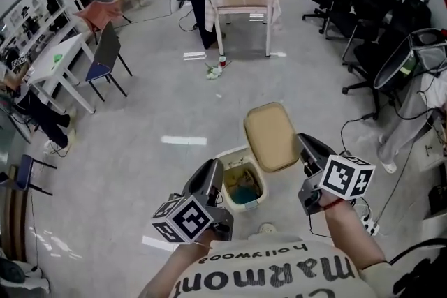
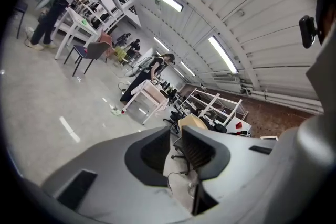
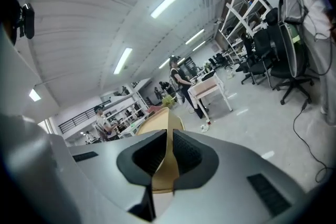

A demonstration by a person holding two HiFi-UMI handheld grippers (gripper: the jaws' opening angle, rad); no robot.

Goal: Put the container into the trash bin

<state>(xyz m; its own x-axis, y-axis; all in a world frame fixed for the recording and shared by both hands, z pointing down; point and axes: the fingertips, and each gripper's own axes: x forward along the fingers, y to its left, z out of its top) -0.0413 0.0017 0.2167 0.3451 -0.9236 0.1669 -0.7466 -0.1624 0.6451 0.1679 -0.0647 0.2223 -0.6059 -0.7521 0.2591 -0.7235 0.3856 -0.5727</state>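
Pinching the tan lid (image 1: 271, 136) in my right gripper (image 3: 168, 152), raised over the open trash bin (image 1: 246, 207), left gripper (image 2: 176, 144) spread and empty beside its rim, teal item (image 1: 244, 195) inside.

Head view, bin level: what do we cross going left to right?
left gripper, jaws apart and empty → trash bin → tan lid, swung up → right gripper, clamped on the lid's edge
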